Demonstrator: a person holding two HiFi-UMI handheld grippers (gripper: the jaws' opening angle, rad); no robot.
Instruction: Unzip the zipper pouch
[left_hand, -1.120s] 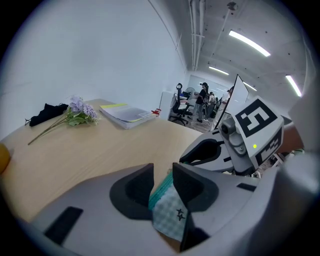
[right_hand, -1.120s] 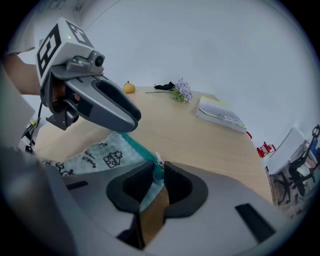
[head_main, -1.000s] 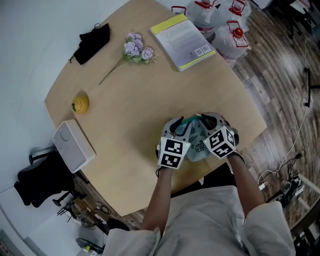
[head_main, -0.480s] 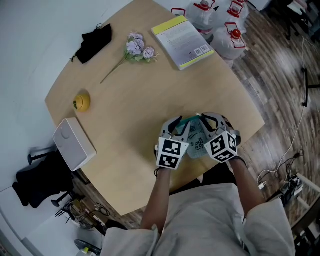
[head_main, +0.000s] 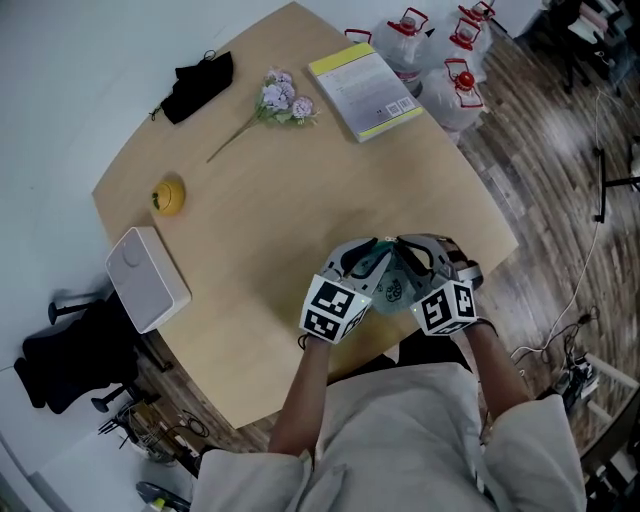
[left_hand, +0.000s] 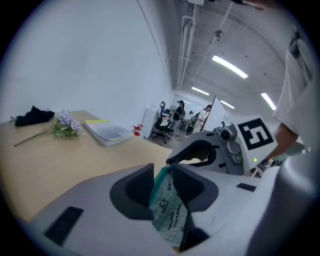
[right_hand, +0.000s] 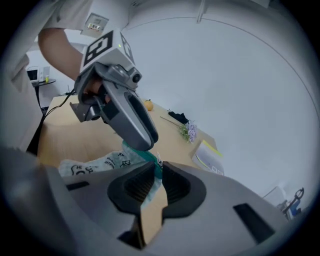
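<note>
Both grippers have come up a little w/ the pouch since the earlier frame; right one has also rolled at the wrist.

Table (head_main: 250, 230): round, wood. Pouch hangs over its near-right edge, in front of the person.

Left gripper (left_hand: 162, 175): jaws pinched on one end of the pouch (left_hand: 171, 212), teal zip edge uppermost betw. the pads. Acts as the anchor.

Right gripper (right_hand: 156, 167): jaws have just been closing, now nearly together w/ the pouch's teal top edge betw. them, right next to the left gripper's tips.

Small pale tab (right_hand: 157, 159) sits at the right jaw tips; prob. the zip pull, can't confirm.

Step in hand, as judged: grips set, pouch raised, zip not yet drawn.

Next move calls for: left holds firm, right draws along the zip line away from the left, keeping the fabric taut. If the right has cloth and not the pull, re-grip first.
</note>
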